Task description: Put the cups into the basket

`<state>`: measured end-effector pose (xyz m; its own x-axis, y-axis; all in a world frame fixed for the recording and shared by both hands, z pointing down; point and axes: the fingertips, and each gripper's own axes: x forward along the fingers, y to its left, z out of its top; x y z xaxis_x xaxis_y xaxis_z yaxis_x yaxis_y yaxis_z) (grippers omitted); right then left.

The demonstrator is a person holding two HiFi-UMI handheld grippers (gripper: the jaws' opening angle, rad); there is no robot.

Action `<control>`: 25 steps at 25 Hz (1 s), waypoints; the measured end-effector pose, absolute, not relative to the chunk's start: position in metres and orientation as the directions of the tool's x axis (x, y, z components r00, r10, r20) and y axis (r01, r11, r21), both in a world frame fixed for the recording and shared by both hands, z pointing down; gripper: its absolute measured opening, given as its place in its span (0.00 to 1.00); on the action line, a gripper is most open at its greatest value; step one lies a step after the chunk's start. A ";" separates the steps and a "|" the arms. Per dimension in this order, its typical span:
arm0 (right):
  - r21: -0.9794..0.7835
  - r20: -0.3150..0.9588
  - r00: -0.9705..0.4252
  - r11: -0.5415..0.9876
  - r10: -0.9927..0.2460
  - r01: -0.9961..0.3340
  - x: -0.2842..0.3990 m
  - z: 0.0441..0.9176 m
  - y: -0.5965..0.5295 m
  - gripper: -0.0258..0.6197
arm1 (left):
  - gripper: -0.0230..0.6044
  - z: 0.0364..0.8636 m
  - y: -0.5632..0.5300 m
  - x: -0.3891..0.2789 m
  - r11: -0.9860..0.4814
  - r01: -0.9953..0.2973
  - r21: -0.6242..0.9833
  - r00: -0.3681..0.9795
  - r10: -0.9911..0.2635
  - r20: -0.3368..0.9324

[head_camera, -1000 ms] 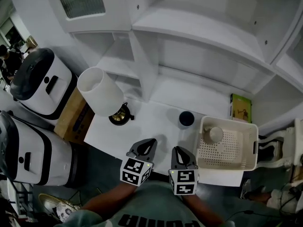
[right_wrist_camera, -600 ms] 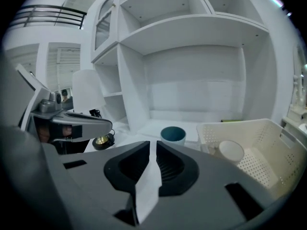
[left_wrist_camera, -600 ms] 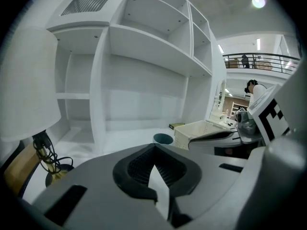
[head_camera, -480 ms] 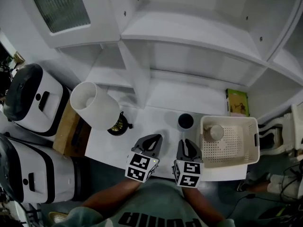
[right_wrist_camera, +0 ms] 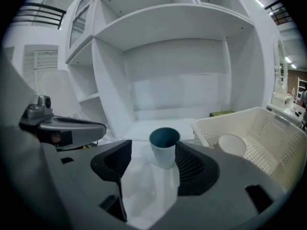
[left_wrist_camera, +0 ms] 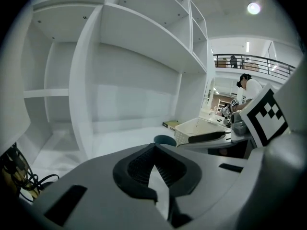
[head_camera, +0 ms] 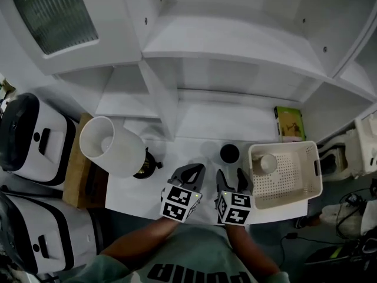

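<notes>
A dark blue cup [head_camera: 230,153] stands upright on the white table [head_camera: 177,152], just left of the white basket [head_camera: 309,184]. A white cup [head_camera: 268,163] lies in the basket's left end. My right gripper [head_camera: 230,178] is close behind the blue cup [right_wrist_camera: 164,145]. Its jaws have just been opening and now stand open, with the cup a little beyond the tips and untouched. My left gripper [head_camera: 191,172] hovers beside it to the left, shut and empty [left_wrist_camera: 154,147]. The blue cup [left_wrist_camera: 164,139] and the basket [left_wrist_camera: 196,126] also show in the left gripper view.
A lamp with a white shade [head_camera: 108,147] stands at the table's left end. A green box [head_camera: 289,122] lies behind the basket. White shelves [head_camera: 235,46] rise behind the table. Two white and black appliances [head_camera: 26,134] stand on the floor to the left.
Both grippers have moved forward toward the blue cup. The right jaws, shut before, now stand apart. The left jaws stay shut.
</notes>
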<state>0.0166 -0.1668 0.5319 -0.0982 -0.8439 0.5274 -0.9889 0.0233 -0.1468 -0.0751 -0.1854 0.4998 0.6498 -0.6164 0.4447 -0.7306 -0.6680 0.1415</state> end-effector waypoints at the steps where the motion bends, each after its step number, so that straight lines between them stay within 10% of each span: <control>1: -0.147 0.532 -0.095 0.018 -0.841 -0.989 0.016 0.534 -0.169 0.47 | 0.05 0.501 -0.188 -0.074 -0.673 -0.726 0.143 0.654 -0.611 0.447; 25: -0.074 0.638 0.040 -0.113 -0.769 -0.991 0.032 0.578 -0.234 0.62 | 0.05 0.529 -0.253 -0.066 -0.702 -0.682 0.205 0.691 -0.528 0.494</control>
<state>0.0322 -0.2335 0.5780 0.0400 -0.7691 0.6379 -0.9909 -0.1125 -0.0735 -0.0663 -0.2533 0.5295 0.6908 -0.5278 0.4941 -0.6825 -0.7017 0.2045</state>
